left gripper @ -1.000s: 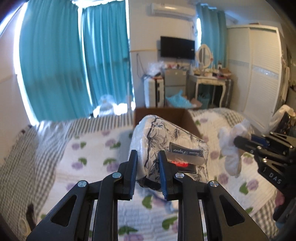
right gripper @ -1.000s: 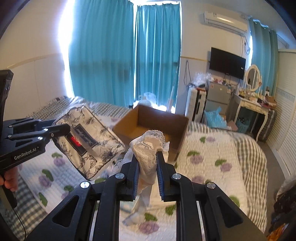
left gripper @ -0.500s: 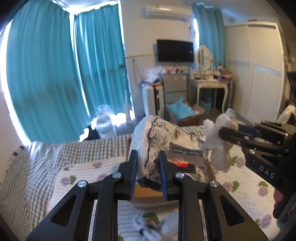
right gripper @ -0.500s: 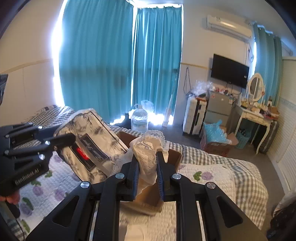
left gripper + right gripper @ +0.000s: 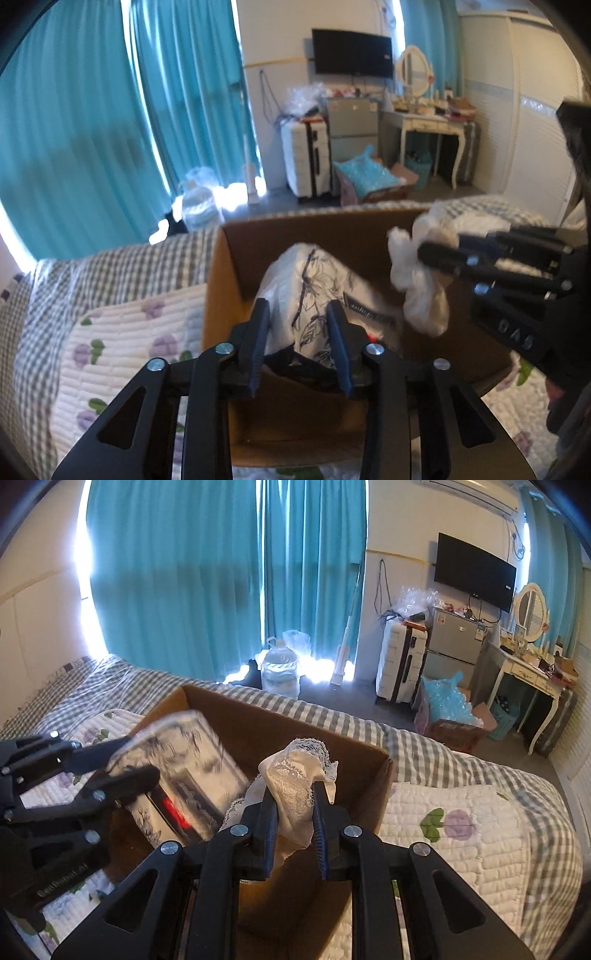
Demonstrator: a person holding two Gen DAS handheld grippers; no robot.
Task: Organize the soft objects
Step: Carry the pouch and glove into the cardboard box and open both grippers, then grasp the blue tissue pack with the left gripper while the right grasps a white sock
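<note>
Left wrist view: "DAS" printed on the body of the right gripper (image 5: 439, 254) at the right edge; script on the dark label of the floral pouch (image 5: 317, 291) too blurred to read. Below, a cardboard box (image 5: 229, 280) standing open on a quilt (image 5: 122, 332) with purple flowers over a checked bedspread; behind, teal curtains (image 5: 110, 122), a wall TV (image 5: 351, 51) and a dressing table (image 5: 428, 122). Left gripper (image 5: 300, 332) angled down over the box, fingers clamped on the near end of the pouch, its far end inside the box walls

Right wrist view: lettering on the left gripper (image 5: 122, 764) blurred, roughly "GenRobot.AI"; red patch on the pouch (image 5: 192, 775) label unreadable. Same box (image 5: 373, 794), quilt (image 5: 480, 830), a water jug (image 5: 279, 672) by the curtains (image 5: 177, 572), a suitcase (image 5: 400, 661). Right gripper (image 5: 293, 816) tilted down over the box, fingers pinched on a white lace cloth (image 5: 299, 779), held beside the pouch
</note>
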